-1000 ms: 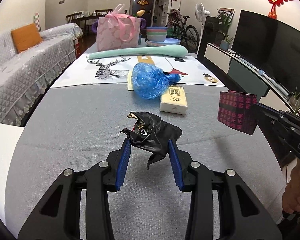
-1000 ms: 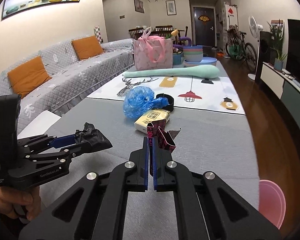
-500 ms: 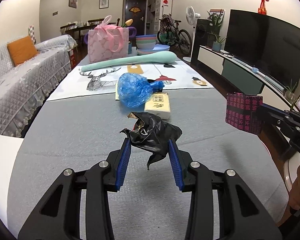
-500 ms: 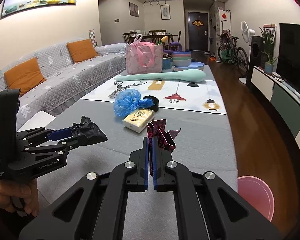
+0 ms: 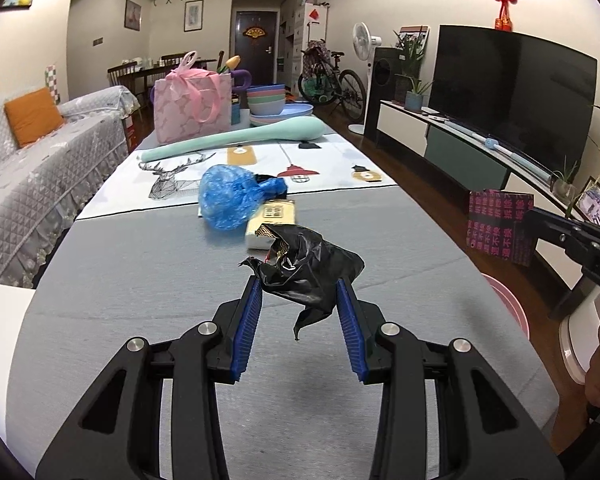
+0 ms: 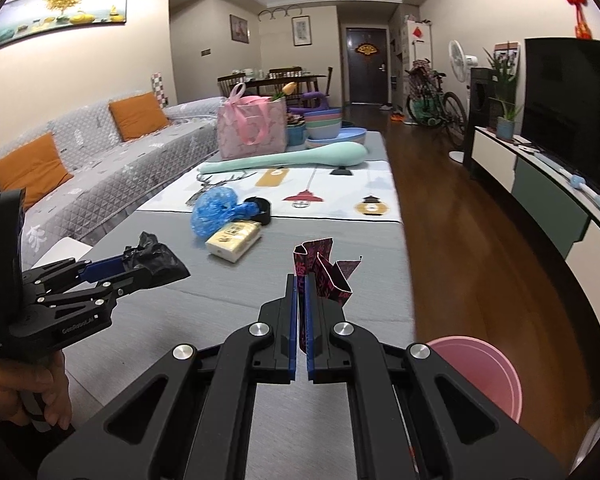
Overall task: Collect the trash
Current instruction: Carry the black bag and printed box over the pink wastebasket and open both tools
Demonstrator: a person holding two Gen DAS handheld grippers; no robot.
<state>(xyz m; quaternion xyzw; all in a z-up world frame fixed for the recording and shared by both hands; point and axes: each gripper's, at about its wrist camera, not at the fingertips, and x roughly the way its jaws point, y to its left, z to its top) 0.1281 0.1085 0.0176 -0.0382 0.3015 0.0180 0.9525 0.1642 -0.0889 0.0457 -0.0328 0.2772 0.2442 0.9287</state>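
Observation:
My left gripper [image 5: 299, 286] is shut on a crumpled black wrapper [image 5: 306, 266] and holds it above the grey table [image 5: 140, 264]. It also shows in the right wrist view [image 6: 140, 266] with the wrapper [image 6: 162, 264]. My right gripper [image 6: 301, 280] is shut on a folded dark red patterned wrapper [image 6: 324, 268], also seen at the right of the left wrist view [image 5: 500, 226]. A pink bin [image 6: 484, 376] stands on the floor past the table's right edge. A blue plastic bag [image 5: 230, 196] and a tissue pack [image 5: 270, 218] lie on the table ahead.
Further along the table are a mint-green long pillow [image 5: 236, 138], a pink gift bag [image 5: 192, 108] and stacked bowls [image 5: 266, 98]. A grey sofa [image 5: 28, 168] runs along the left. A TV stand [image 5: 480, 152] is at the right.
Both grippers have drawn back and risen with their wrappers still held. The pink bin shows larger at the lower right of the right wrist view.

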